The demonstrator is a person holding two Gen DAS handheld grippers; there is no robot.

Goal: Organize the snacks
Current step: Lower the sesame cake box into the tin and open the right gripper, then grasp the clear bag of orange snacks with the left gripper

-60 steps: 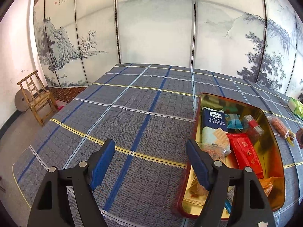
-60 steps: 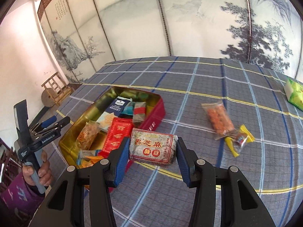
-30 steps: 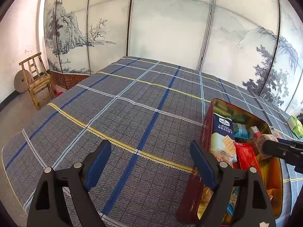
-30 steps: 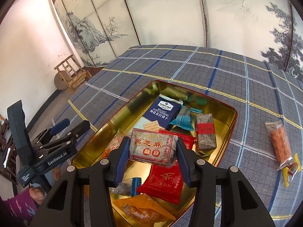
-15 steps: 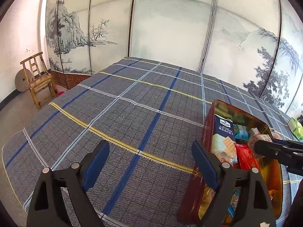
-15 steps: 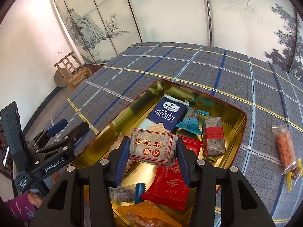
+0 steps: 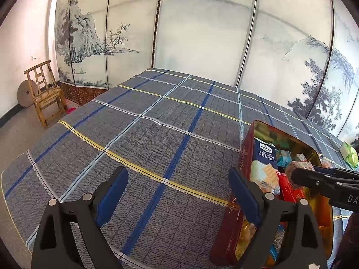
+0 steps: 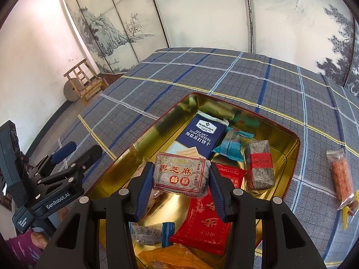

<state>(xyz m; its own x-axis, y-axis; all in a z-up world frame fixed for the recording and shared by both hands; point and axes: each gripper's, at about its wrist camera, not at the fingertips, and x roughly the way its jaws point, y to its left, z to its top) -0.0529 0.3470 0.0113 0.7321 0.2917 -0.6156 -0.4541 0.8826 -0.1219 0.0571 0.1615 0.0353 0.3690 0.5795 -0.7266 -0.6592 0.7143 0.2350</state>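
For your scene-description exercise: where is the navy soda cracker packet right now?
In the right wrist view, the navy soda cracker packet lies inside the gold tin, toward its far end, just left of a small teal-wrapped snack.

"Member's Mark SEA SALT SODA CRACKERS" on the navy packet (image 8: 200,133) (Chinese beneath); "GenRobot.AI" on the left gripper (image 8: 74,152)

painted screen (image 7: 202,44) | wooden chair (image 7: 44,94) | white wall (image 8: 33,56)

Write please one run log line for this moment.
right gripper: shut on sesame candy pack, over gold tin | left gripper: opening, empty, beside tin | orange snack: on cloth outside tin
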